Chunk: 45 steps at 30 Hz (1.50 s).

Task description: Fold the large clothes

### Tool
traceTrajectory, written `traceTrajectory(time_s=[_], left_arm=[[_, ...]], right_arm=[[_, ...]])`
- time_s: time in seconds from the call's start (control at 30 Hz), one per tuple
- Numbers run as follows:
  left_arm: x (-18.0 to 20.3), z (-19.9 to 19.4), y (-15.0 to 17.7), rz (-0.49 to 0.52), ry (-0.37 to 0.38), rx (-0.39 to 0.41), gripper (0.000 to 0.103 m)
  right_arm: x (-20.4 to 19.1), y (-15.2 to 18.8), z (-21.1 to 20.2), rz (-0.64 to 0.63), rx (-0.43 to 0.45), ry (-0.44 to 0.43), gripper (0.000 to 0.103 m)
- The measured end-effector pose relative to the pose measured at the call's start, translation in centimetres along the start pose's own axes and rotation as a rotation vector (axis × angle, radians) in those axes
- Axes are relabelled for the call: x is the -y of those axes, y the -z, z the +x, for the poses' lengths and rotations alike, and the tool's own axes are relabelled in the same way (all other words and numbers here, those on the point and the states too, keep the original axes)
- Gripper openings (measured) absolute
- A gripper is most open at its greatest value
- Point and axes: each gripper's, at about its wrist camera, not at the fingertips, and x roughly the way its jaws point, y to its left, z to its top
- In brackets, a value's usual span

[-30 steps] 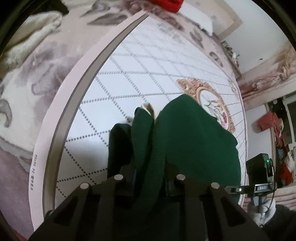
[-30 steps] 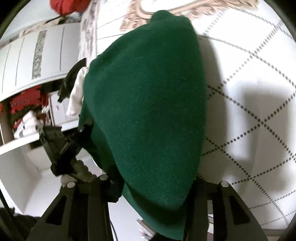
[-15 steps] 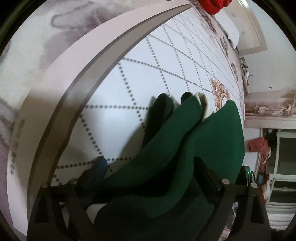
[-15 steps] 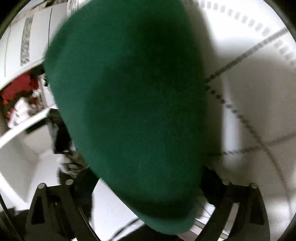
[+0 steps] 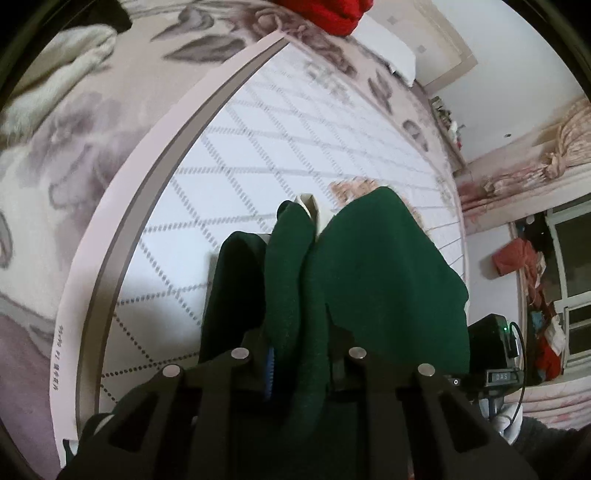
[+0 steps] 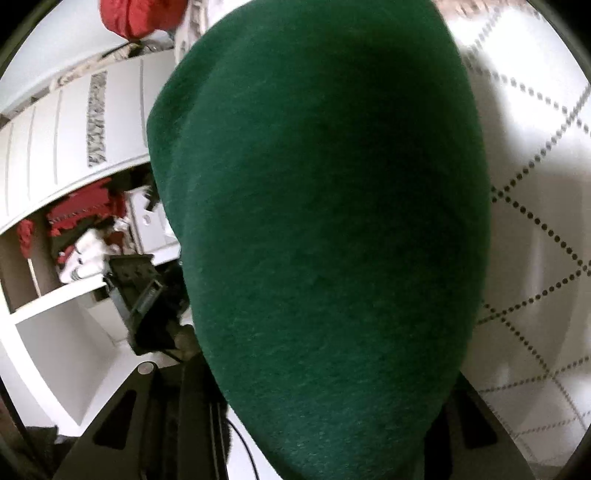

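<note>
Hanging lengthwise away from both cameras, the green garment (image 5: 388, 266) is pinched by left tool (image 5: 299, 354); right tool (image 6: 325, 424) grip hidden.

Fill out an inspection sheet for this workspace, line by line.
Surface: white bedspread with dotted diamond lines, grey floral border.
Job's things: dark green fleece garment, bunched, draped over both grippers, hanging above the bedspread.
Clutter: red cloth and white furry item at the bed's far side.
Grippers: left gripper shut on the garment; right gripper buried in fabric, state unclear.
Cables: thin black cable on right device.
Surroundings: white wardrobe, open shelves holding clothes.
</note>
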Motion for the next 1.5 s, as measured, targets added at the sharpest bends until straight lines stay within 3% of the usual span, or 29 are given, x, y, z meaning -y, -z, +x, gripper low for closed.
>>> traceTrajectory(time_s=[0.27, 0.43, 0.53, 0.83, 1.07, 1.1, 1.13, 1.2, 1.27, 1.33, 1.43, 1.5], left_arm=[[5.4, -1.0, -6.9, 0.037, 0.022, 0.051, 0.015], [10.1, 1.2, -13.2, 0.065, 0.040, 0.080, 0.015], [12.9, 3.7, -17.1, 0.088, 0.055, 0.086, 0.015], [19.3, 17.6, -28.7, 0.128, 0.080, 0.041, 0.015], [19.4, 29.6, -33.7, 0.124, 0.003, -0.051, 0.019], [19.4, 30.5, -34.2, 0.125, -0.015, -0.061, 0.021], [19.5, 30.9, -34.5, 0.129, -0.032, -0.066, 0.030], [19.9, 31.0, -34.9, 0.132, -0.072, -0.076, 0.034], [20.4, 30.5, -34.7, 0.157, -0.128, -0.074, 0.036], [21.2, 29.0, -34.2, 0.198, -0.193, -0.023, 0.038], [23.0, 26.0, -32.3, 0.277, -0.277, 0.108, 0.062], [24.0, 24.6, -30.9, 0.308, -0.333, 0.172, 0.091]], right_arm=[[-5.8, -4.9, -6.8, -0.090, 0.034, -0.032, 0.041], [-8.0, -11.8, -12.9, -0.128, 0.076, -0.030, 0.040], [-9.0, -17.6, -17.2, -0.153, 0.107, -0.015, 0.040], [-6.7, -37.8, -26.6, -0.149, 0.147, 0.038, 0.041], [0.1, -51.2, -28.1, -0.044, 0.104, 0.125, 0.042], [0.8, -52.1, -27.9, -0.033, 0.098, 0.139, 0.047], [1.1, -52.7, -27.8, -0.031, 0.095, 0.158, 0.058], [0.6, -53.4, -28.1, -0.041, 0.114, 0.255, 0.079], [-0.8, -53.0, -27.6, -0.066, 0.109, 0.363, 0.085], [-2.6, -51.4, -27.0, -0.117, 0.132, 0.545, 0.100], [-6.6, -48.3, -26.4, -0.253, 0.257, 0.907, 0.103], [-8.6, -46.1, -26.2, -0.289, 0.344, 1.027, 0.103]])
